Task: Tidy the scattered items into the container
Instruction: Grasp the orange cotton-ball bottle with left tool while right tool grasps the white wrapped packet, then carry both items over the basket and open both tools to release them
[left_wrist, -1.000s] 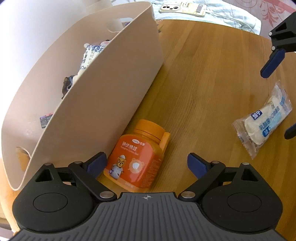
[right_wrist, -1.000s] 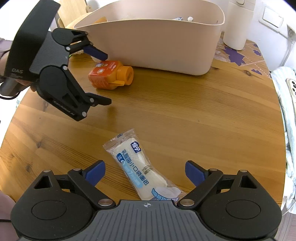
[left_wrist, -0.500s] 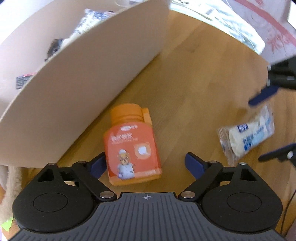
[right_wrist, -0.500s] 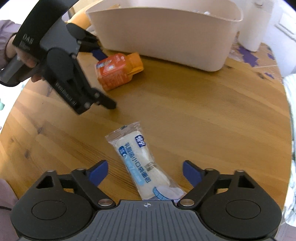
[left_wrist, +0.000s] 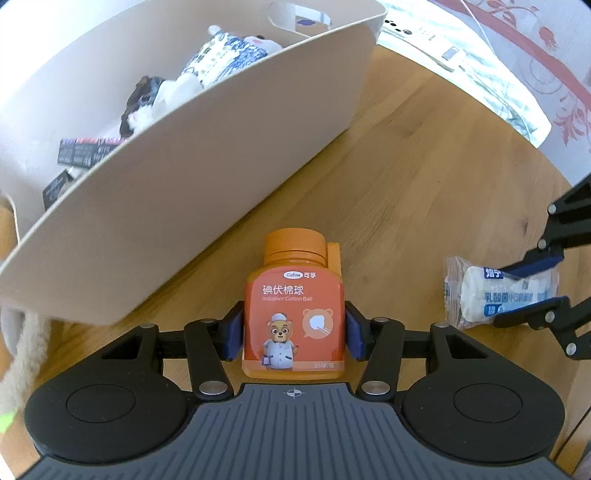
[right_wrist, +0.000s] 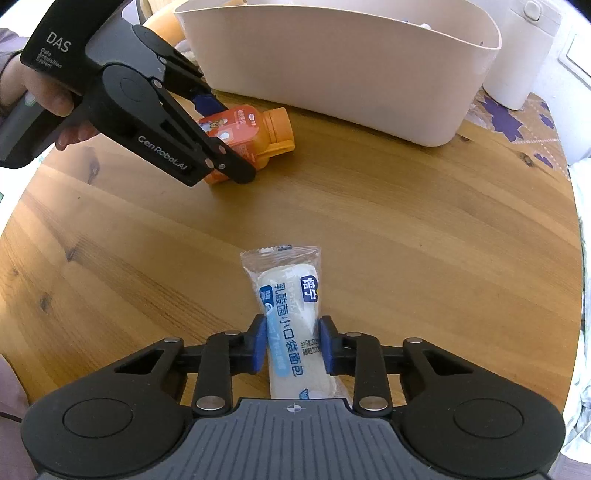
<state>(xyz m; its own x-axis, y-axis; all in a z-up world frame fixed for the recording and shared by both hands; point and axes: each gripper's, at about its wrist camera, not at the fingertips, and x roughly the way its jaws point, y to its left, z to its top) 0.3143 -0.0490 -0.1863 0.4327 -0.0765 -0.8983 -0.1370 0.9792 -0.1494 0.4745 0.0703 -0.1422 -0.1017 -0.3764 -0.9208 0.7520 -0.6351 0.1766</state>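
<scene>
My left gripper (left_wrist: 293, 330) is shut on an orange bottle of cotton balls (left_wrist: 293, 310) that lies on the round wooden table, right beside the beige container (left_wrist: 207, 177). My right gripper (right_wrist: 293, 345) is shut on a clear-wrapped bread packet (right_wrist: 291, 317) lying on the table. The right wrist view also shows the left gripper (right_wrist: 207, 122) on the orange bottle (right_wrist: 258, 125) in front of the container (right_wrist: 332, 66). The left wrist view shows the packet (left_wrist: 498, 295) held in the right gripper (left_wrist: 532, 286).
The container holds a blue-patterned packet (left_wrist: 221, 59), a plush toy (left_wrist: 147, 103) and small dark packets (left_wrist: 85, 147). A white appliance (right_wrist: 517, 55) stands behind the container. A phone (left_wrist: 417, 40) lies on cloth beyond the table edge.
Both grippers have closed from wide open: the left onto the orange bottle, the right onto the bread packet. Both moved forward over their items.
</scene>
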